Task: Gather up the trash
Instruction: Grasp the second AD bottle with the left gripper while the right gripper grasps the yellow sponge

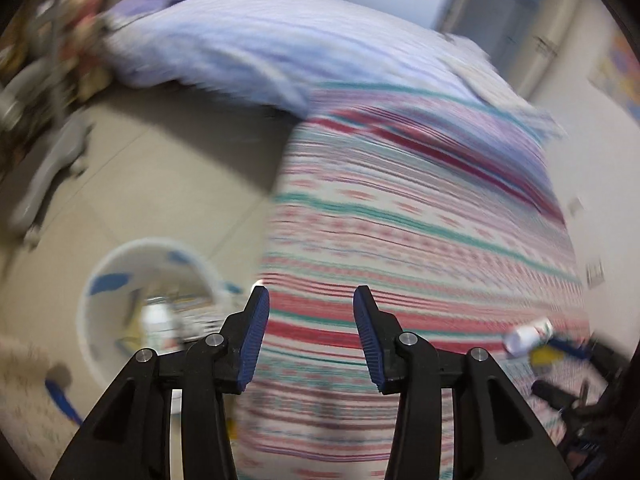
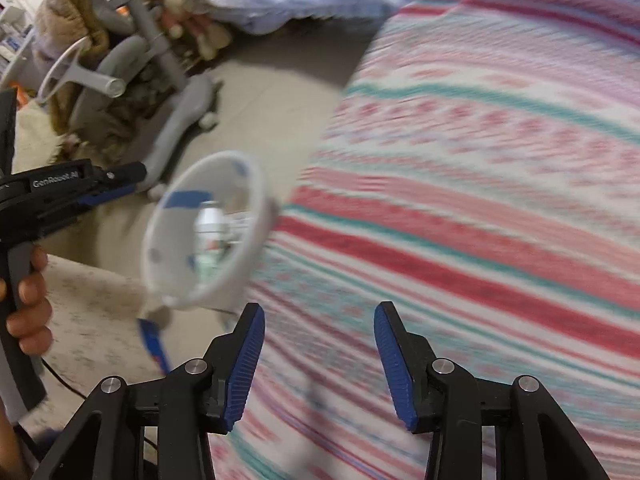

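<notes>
Both frames are blurred. The left hand-held gripper (image 1: 311,300) and the right hand-held gripper (image 2: 319,316) hang over the striped bed (image 1: 420,220), each spread wide and holding nothing. The white bin (image 1: 120,280) with trash inside stands on the floor (image 1: 160,168) beside the bed.

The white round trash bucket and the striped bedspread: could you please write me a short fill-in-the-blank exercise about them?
1. The white round trash bucket stands on the ____, beside the bed.
2. The red, teal and white striped bedspread covers the ____.
3. Both the left gripper and the right gripper hold ____.
4. A small white bottle lies on the ____.

Missing words: floor; bed; nothing; bedspread
</notes>
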